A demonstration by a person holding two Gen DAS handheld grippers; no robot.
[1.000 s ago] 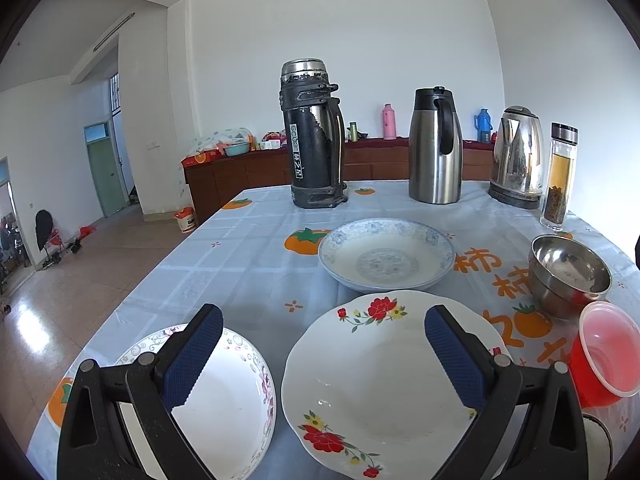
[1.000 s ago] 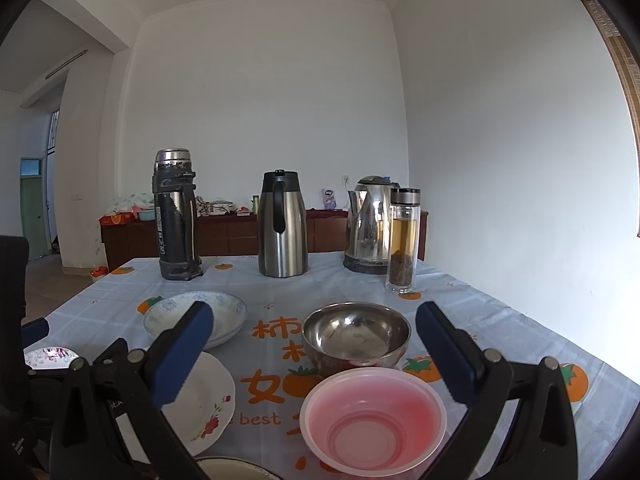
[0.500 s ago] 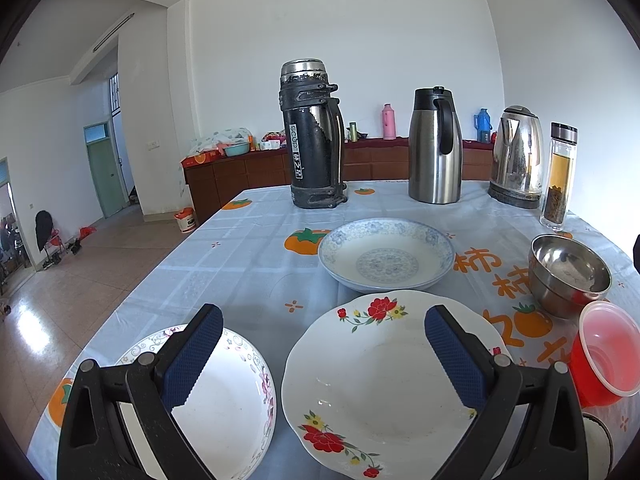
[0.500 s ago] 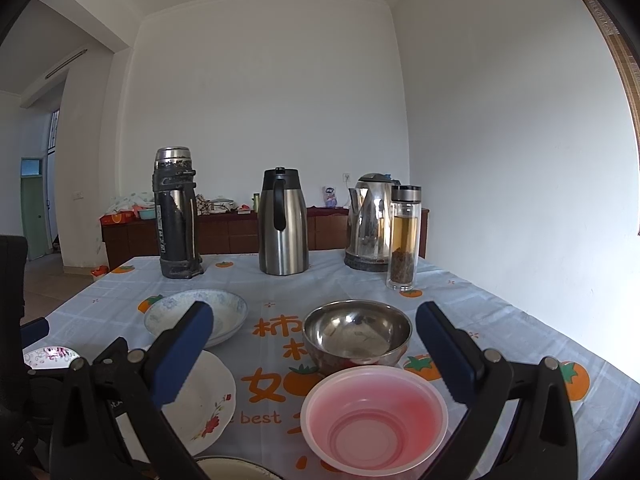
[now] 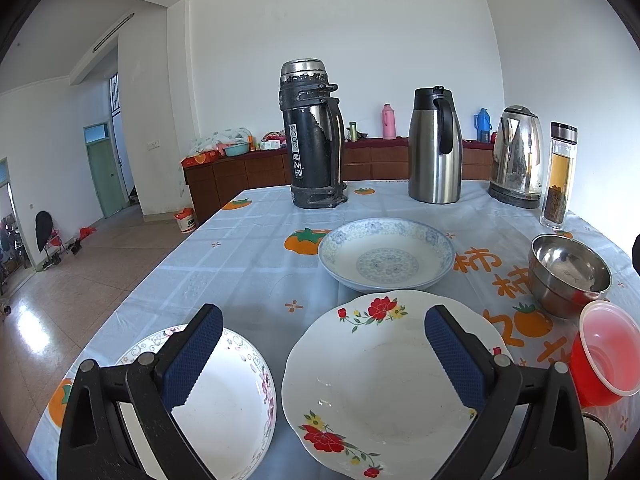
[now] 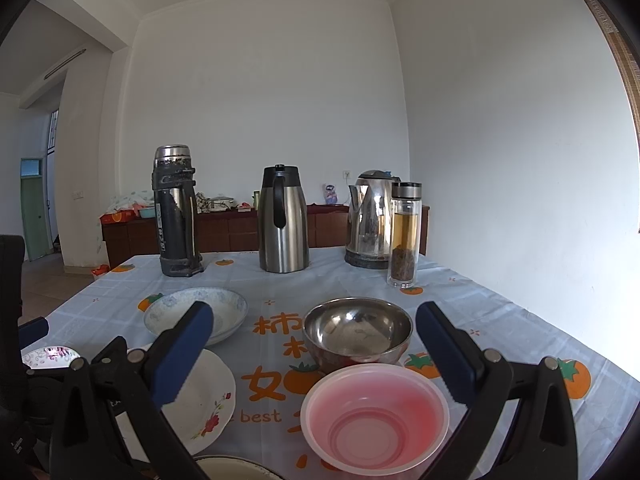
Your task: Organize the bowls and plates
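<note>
White walls (image 5: 340,20), tiled floor (image 5: 80,280), wooden sideboard (image 5: 240,176), green door (image 5: 105,170).

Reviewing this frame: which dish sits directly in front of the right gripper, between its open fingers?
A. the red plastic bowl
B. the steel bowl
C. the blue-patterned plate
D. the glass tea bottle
A: the red plastic bowl lies nearest, framed by the open right gripper, with the steel bowl just behind it.

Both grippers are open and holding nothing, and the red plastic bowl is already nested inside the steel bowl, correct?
Not quite. The red plastic bowl stands on the tablecloth in front of the steel bowl, not inside it, as the right wrist view shows. The rest holds: the left gripper and the right gripper are both open and holding nothing.
</note>
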